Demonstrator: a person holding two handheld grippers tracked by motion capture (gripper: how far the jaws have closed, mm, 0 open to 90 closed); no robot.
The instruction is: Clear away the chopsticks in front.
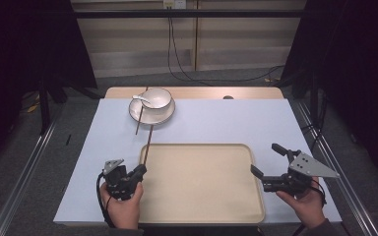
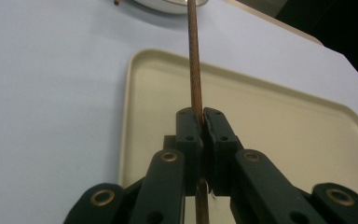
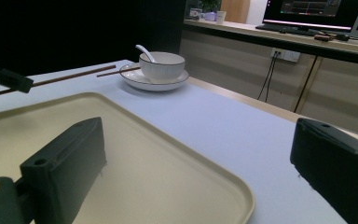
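Nearest the person, the left gripper had its jaws pinched fully together on 1 brown chopstick, clamping it close to its near end, as the left gripper view made plain: the thin wooden rod ran straight out from between the 2 black pads. The right gripper sat by the tray's right edge with its jaws spread wide and nothing between them.

The held chopstick lay along the left rim of the cream tray, its far tip pointing toward the plate. The step in hand looked to be carrying it over onto the tray. To do that well, the grip should stay firm, since a rod held so near 1 end would tend to pivot and droop; keeping it low and nearly level, swinging it over the rim, and releasing only once it rested flat would avoid a roll or a bounce.

Farther off, a 2nd chopstick lay with its far end propped on the plate's left rim. On that plate stood a white bowl holding a white spoon.
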